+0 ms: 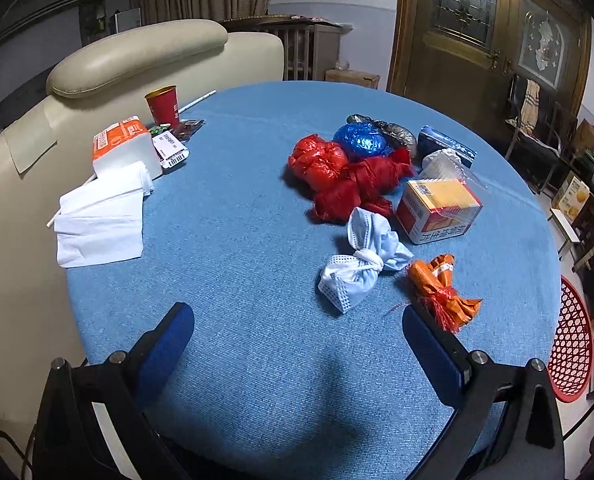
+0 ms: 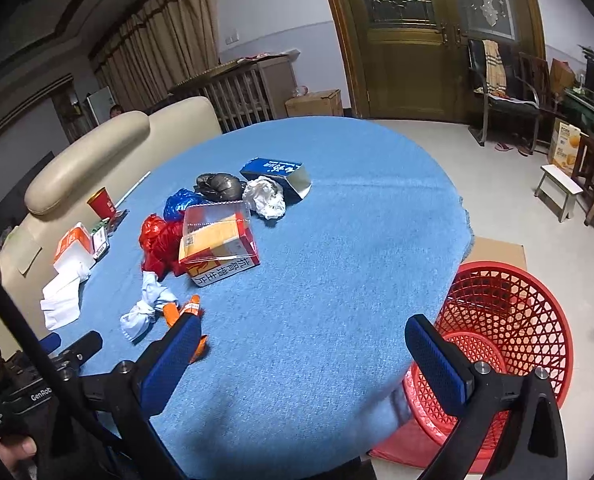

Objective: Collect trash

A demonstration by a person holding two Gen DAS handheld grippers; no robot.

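Note:
Trash lies on the round blue table [image 1: 237, 240]: a knotted face mask [image 1: 361, 264], an orange wrapper [image 1: 441, 288], red bags [image 1: 345, 180], a blue bag [image 1: 361, 140], a dark bag [image 1: 393, 128], an orange-yellow box [image 1: 437, 208] and a blue carton [image 1: 445, 146]. My left gripper [image 1: 297, 332] is open and empty, hovering just short of the mask. My right gripper [image 2: 303, 344] is open and empty over the table's near right edge, with the orange wrapper [image 2: 189, 312] by its left finger. A red mesh basket [image 2: 509, 332] stands on the floor below the table edge.
A tissue pack [image 1: 125, 148], loose white tissues [image 1: 97, 216], a red paper cup [image 1: 163, 106] and a straw lie at the table's left. A beige sofa [image 1: 129, 56] stands behind. Chairs and a small stool [image 2: 559, 190] stand at right.

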